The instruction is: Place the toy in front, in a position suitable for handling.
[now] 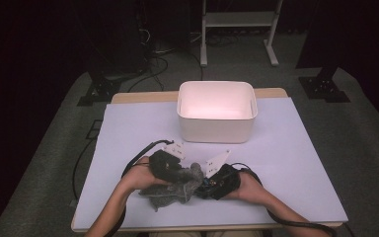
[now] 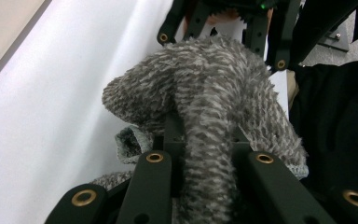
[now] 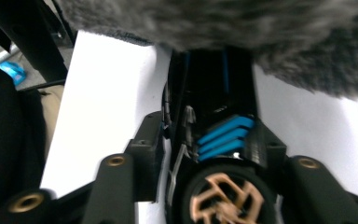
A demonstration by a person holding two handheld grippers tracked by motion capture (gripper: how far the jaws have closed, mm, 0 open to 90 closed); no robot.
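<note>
The grey fuzzy sock point(image 1: 173, 187) lies on the white table cover point(image 1: 296, 163), at about 6 o'clock from the white bin point(image 1: 216, 118) and well apart from it, near the front edge of the table. The left gripper point(image 1: 170, 170) is clamped together on the sock: in the left gripper view a thick fold of the fabric point(image 2: 205, 140) runs up between its two black jaws and swells into a loose hump above them.

The right gripper point(image 1: 212, 183) sits at 3 o'clock of the sock, just beside it. In the left gripper view its jaws stand apart around the far end of the hump. In the right gripper view the grey fabric point(image 3: 242, 28) crosses the top, blurred, and I cannot tell if the pads already press on it.

In my judgement, the main risk is on the right side. If these jaws close while they reach only the fluffy surface, they may catch a few fibres and slip off when the hands pull apart. They may also pinch two layers together, so the sock stays bunched and does not open or fold as wanted.

A second risk: the two grippers are very near each other, so the jaws could knock together. The cables point(image 1: 138, 155) also lie close to the fabric and could snag it.

If the left hold is only on a loose fold, a strong pull could drag the sock out.
</note>
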